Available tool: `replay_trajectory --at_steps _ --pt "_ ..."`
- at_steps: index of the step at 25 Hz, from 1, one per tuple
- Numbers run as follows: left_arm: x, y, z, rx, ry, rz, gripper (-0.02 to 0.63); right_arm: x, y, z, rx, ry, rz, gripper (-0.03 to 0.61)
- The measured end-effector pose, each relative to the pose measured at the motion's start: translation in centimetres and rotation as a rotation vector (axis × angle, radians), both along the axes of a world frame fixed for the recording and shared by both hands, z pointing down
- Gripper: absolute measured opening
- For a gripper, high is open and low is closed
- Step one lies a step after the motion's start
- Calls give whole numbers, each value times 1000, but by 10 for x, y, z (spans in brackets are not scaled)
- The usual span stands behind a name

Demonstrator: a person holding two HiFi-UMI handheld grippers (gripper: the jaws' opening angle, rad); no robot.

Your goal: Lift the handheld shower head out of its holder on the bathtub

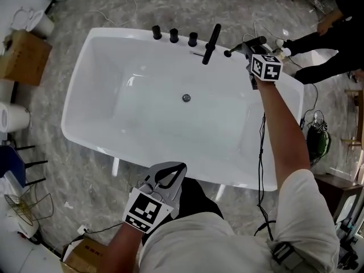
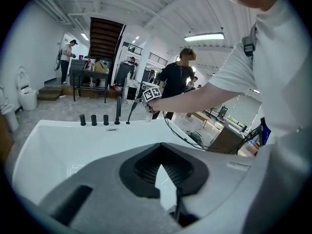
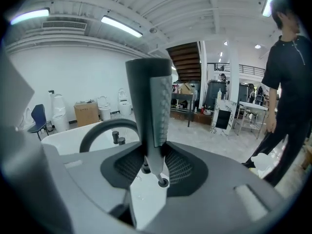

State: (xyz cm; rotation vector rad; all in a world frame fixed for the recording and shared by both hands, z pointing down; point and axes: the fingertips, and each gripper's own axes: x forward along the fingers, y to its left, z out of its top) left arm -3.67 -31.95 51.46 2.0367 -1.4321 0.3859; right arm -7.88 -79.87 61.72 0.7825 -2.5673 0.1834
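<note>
Right gripper view: the shower head is clamped upright between the right gripper's jaws, with the bathtub beyond. The left gripper is closed, empty.

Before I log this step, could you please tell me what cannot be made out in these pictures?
Holder: head view, the right gripper covers that bit of the bathtub rim.
Bathtub's near rim: left gripper view, hidden behind the left gripper body.
Drain: head view, too small to tell plugged or open.
Knobs: left gripper view, too small for markings.
</note>
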Motion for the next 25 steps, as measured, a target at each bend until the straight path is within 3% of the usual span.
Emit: replay_trajectory --at_steps 25 --pt "17 112 -59 92 -44 69 6 53 137 -185 155 -103 -18 146"
